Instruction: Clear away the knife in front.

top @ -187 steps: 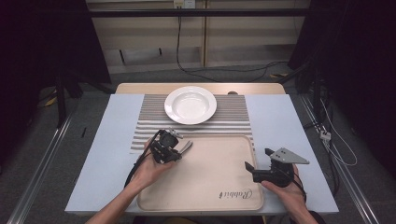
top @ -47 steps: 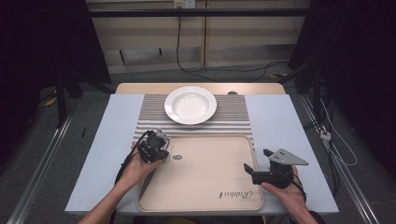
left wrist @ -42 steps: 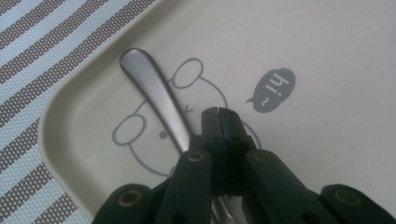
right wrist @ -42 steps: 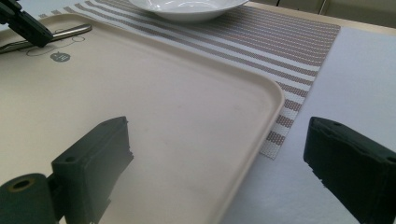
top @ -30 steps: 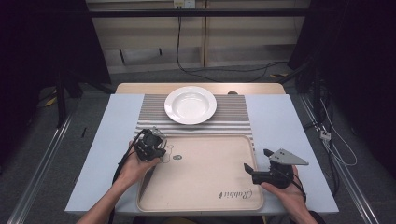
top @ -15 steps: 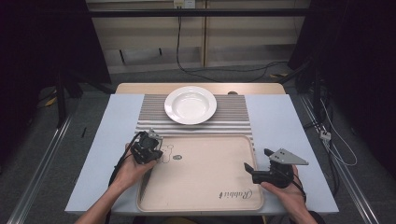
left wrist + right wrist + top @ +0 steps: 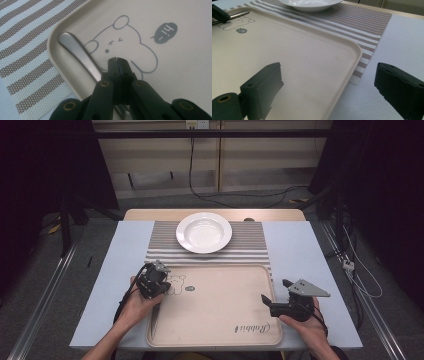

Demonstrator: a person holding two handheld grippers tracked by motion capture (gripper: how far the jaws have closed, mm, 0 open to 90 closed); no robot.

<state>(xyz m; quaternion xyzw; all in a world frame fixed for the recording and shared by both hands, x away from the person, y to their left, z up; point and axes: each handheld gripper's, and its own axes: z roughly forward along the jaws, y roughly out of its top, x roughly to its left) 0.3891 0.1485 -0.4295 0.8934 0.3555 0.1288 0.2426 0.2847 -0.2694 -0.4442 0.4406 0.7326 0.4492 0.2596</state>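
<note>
Spoon (image 7: 77,53) is laid along the tray (image 7: 220,315) left rim; tray middle is left bare. Left claw (image 7: 117,60) is pressed shut, empty, beside the spoon. Right claw (image 7: 329,82) is spread wide, empty, over the tray's right edge.

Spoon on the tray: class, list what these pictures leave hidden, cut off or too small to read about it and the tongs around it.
- Spoon, left gripper view: its lower end is hidden behind the shut left tongs, so whether they touch it is unclear.
- Spoon, high view: covered by the left hand.
- Tray lettering, high view: too small to read surely.
- Right tongs, right gripper view: cut off by the bottom edge.
</note>
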